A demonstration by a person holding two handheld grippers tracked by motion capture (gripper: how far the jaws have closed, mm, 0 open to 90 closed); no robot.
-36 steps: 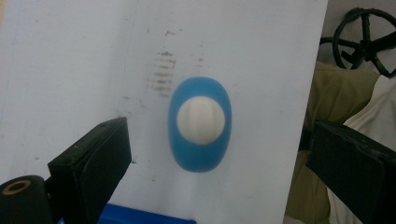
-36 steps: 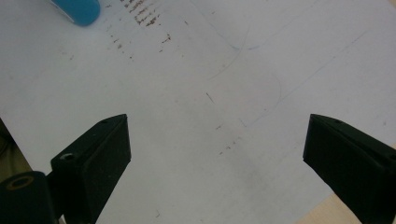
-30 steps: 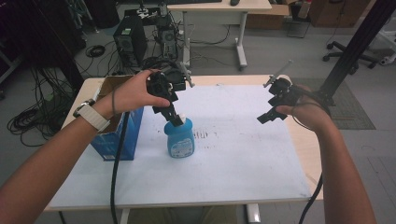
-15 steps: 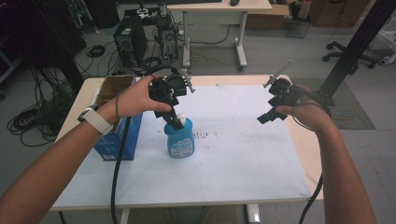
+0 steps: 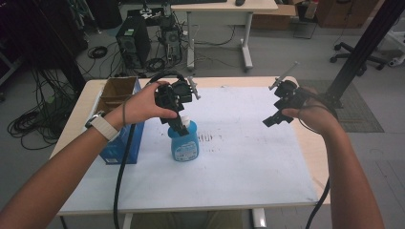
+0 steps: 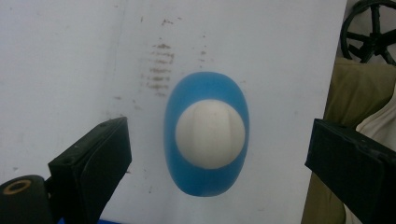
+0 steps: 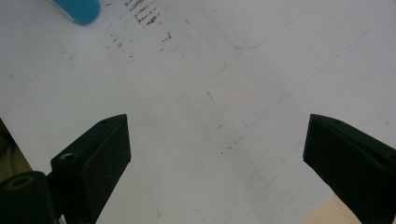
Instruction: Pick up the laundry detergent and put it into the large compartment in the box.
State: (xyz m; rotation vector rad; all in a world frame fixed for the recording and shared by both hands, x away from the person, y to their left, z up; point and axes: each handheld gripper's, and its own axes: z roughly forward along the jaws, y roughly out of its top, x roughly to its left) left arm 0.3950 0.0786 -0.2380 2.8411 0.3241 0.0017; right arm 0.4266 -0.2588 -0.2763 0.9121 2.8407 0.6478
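Note:
A blue bottle (image 5: 184, 144) with a white cap (image 5: 186, 121) stands upright on the white sheet (image 5: 239, 157) left of the table's middle. My left gripper (image 5: 180, 125) hangs directly above the cap, pointing down. In the left gripper view the white cap (image 6: 210, 133) and blue bottle (image 6: 207, 179) lie below, between wide-open jaws that touch nothing. My right gripper (image 5: 274, 119) is held in the air over the sheet's right part. Its jaws stand wide open over the bare white sheet (image 7: 210, 116), and the blue bottle's edge (image 7: 77, 10) shows at the top left.
A blue box (image 5: 120, 143) stands at the table's left with an open cardboard box (image 5: 114, 93) behind it. The wooden table edge (image 5: 315, 148) runs along the right. Computer cases, cables, another desk and a chair stand on the floor beyond.
My left gripper has lifted slightly off the bottle's cap and moved a little up and right. The right gripper has stayed in place.

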